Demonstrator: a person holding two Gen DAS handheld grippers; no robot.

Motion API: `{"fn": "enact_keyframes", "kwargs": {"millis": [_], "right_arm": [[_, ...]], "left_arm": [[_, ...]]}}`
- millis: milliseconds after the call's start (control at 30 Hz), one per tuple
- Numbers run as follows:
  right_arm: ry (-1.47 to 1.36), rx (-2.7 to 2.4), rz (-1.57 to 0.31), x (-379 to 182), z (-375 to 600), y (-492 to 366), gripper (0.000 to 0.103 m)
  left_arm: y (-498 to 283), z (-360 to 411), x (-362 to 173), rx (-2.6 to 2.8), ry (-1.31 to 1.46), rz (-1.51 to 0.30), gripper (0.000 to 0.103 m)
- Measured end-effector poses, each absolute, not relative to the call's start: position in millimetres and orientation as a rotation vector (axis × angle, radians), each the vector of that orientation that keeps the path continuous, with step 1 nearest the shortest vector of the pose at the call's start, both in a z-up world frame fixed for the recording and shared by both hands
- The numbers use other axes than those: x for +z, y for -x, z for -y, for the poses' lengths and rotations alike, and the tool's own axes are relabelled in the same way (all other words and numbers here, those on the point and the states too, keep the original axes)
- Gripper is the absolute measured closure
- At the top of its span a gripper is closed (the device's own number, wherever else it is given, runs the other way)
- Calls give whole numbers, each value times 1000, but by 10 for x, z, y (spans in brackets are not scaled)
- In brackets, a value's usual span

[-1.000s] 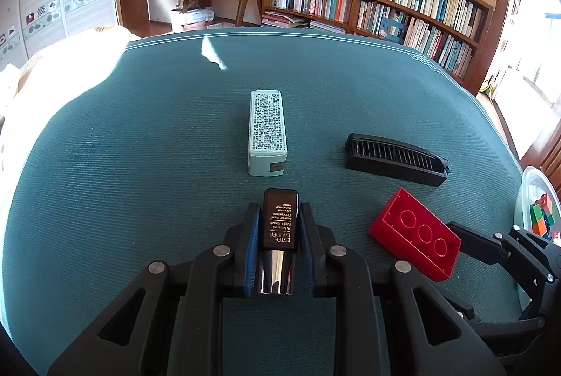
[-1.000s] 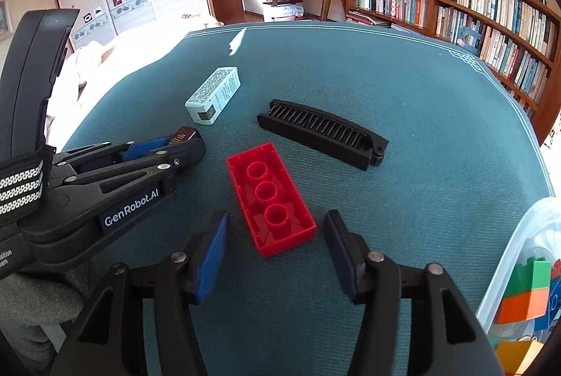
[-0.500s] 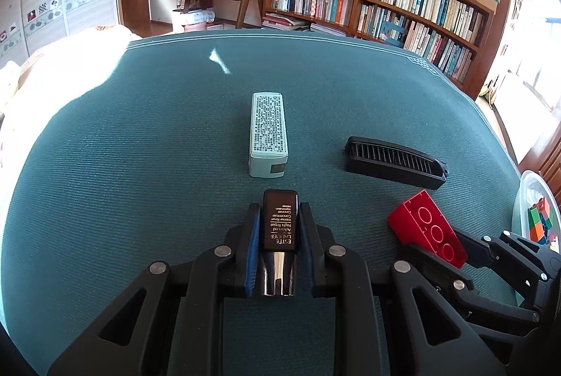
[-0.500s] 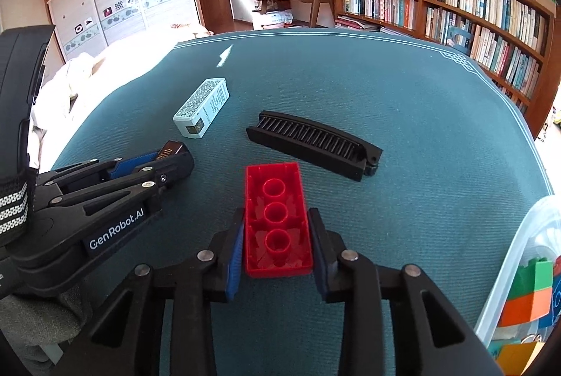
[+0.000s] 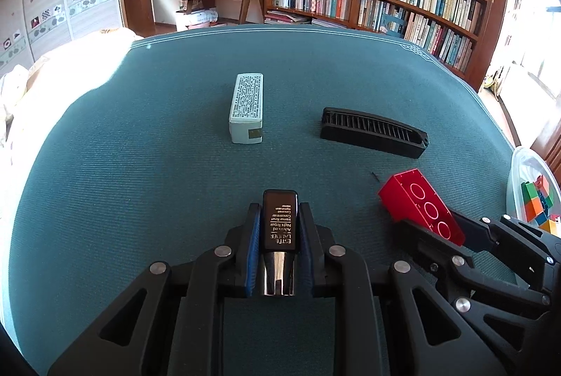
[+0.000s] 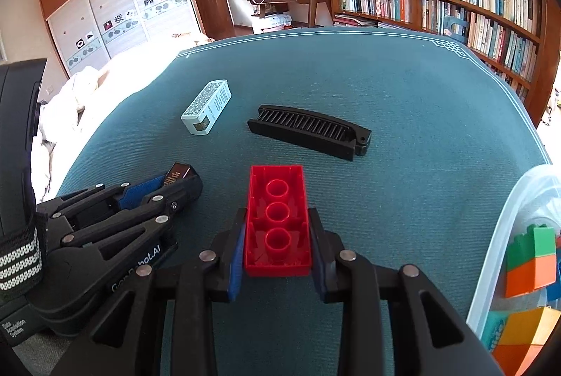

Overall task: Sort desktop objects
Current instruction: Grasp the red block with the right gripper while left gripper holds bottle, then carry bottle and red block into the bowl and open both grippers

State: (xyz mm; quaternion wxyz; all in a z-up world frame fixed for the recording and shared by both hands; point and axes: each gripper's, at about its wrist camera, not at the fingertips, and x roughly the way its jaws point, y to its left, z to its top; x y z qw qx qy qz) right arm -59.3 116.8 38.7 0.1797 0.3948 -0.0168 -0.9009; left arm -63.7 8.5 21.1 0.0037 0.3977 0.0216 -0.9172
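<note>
My left gripper [image 5: 278,209] is shut on a dark brown cosmetic bottle [image 5: 279,225] with gold lettering, held just above the teal table cloth [image 5: 140,130]. In the right wrist view that bottle [image 6: 178,171] pokes out of the left gripper [image 6: 189,181] at the left. My right gripper [image 6: 277,213] is shut on a red three-hole brick [image 6: 277,200], its blue pads pressing both long sides. From the left wrist view the red brick [image 5: 420,204] hangs tilted, off the cloth. A white patterned box [image 5: 246,106] and a black folding comb [image 5: 373,132] lie further back.
A clear plastic bin [image 6: 501,236] holding several coloured blocks stands at the table's right edge, close to the right gripper. The white box [image 6: 207,106] and black comb [image 6: 308,127] lie side by side mid-table. Bookshelves and a wardrobe stand behind.
My right gripper's jaws closed on the red brick and raised it, tilted, off the cloth. The left gripper shifted slightly with the bottle still held.
</note>
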Motion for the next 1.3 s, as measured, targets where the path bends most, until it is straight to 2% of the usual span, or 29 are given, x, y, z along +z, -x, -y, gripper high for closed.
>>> {"fn": "enact_keyframes", "kwargs": {"millis": [600,1300], "right_arm": [[-963,-2628,202,793,-1697,269,68],[-910,-2897,313,971,-2911,-64,68]], "left_arm": [[315,-493,450,-2959,-1194,-32,81],[211,-1591,726,-3194,-1233,100,81]]}}
